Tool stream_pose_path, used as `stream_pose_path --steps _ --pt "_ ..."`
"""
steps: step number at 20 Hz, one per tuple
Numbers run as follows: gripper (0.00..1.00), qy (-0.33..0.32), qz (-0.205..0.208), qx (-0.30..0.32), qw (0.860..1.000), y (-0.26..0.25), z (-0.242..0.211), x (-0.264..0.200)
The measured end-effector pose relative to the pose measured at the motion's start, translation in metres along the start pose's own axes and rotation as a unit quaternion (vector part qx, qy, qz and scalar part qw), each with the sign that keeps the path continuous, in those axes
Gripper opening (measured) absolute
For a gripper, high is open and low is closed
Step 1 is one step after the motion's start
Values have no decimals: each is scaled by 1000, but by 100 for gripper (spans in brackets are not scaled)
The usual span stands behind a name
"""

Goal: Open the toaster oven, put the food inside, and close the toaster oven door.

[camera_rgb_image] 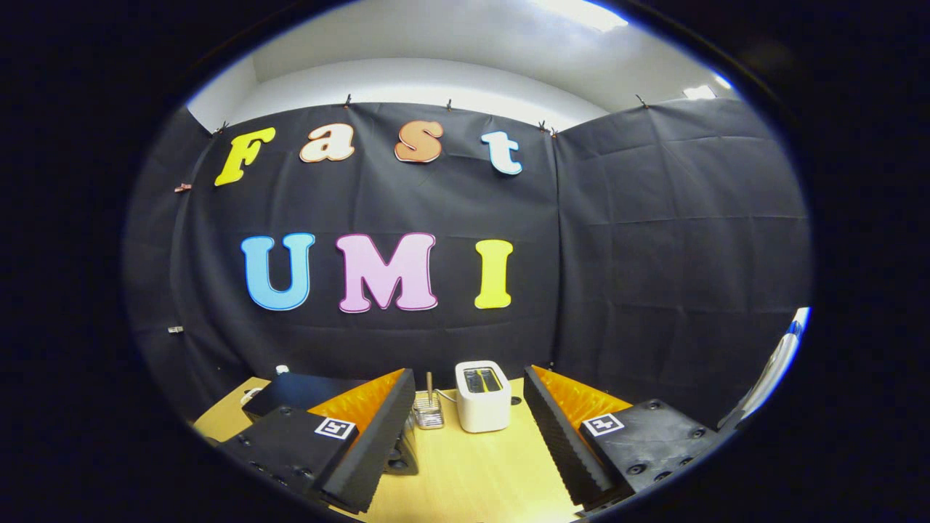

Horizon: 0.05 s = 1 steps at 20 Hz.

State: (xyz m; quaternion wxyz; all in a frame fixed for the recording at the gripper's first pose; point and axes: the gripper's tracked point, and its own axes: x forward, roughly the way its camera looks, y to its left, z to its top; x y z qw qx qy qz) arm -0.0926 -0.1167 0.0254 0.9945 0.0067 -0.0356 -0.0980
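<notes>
- While I hover above the wooden table (472, 472), the white toaster (482, 396) beyond my fingers shows two top slots.
- My gripper (461, 443) gapes, holding nothing.

The tool (465, 436) hangs with its fingers spread wide and nothing between them, so the wooden surface (472, 479) lies bare in the gap. Straight ahead, a white toaster (482, 396) stands in the way, with a small clear rack (429, 414) just beside it. A dark toaster oven (298, 392) blocks the far side behind one finger. The cloth wall (654, 276) closes off the back.
</notes>
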Motion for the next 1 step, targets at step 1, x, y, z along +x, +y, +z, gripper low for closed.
stream_pose_path --steps 1 --pt "98 3 -5 -2 1000 -3 -3 -1"
